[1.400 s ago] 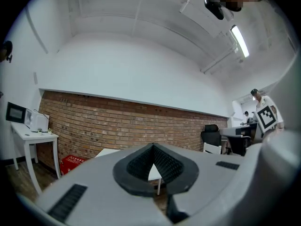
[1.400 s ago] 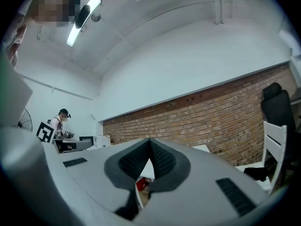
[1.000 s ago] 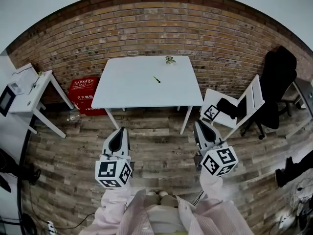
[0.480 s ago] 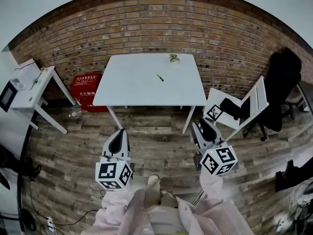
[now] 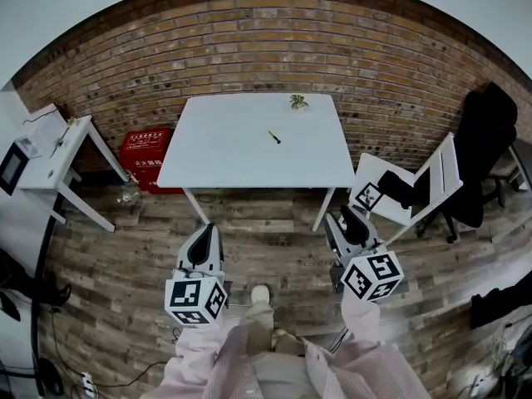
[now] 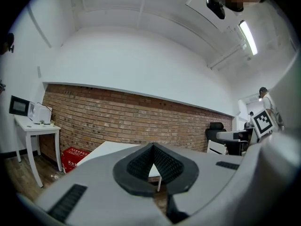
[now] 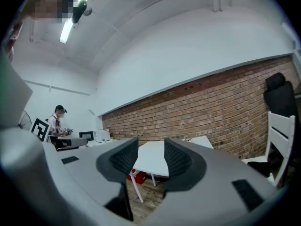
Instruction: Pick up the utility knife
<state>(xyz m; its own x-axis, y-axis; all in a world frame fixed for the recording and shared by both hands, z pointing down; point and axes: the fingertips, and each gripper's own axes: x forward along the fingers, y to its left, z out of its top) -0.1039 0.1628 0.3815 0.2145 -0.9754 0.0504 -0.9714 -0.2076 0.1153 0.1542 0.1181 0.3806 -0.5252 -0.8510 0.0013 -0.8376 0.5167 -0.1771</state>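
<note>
Head view: slim utility knife (image 5: pixel 273 136) on table (image 5: pixel 224 160); left jaws together, right jaws opening, empty.

Office/lab rm: brick wall (image 5: pixel 266 40), white table (image 5: pixel 233 152), black office chair (image 5: pixel 480 144), side desk (image 5: pixel 60 150) w/ monitor (image 5: pixel 12 169).

Brick wall (image 5: pixel 249 48) — plank floor (image 5: pixel 266 233)
</note>
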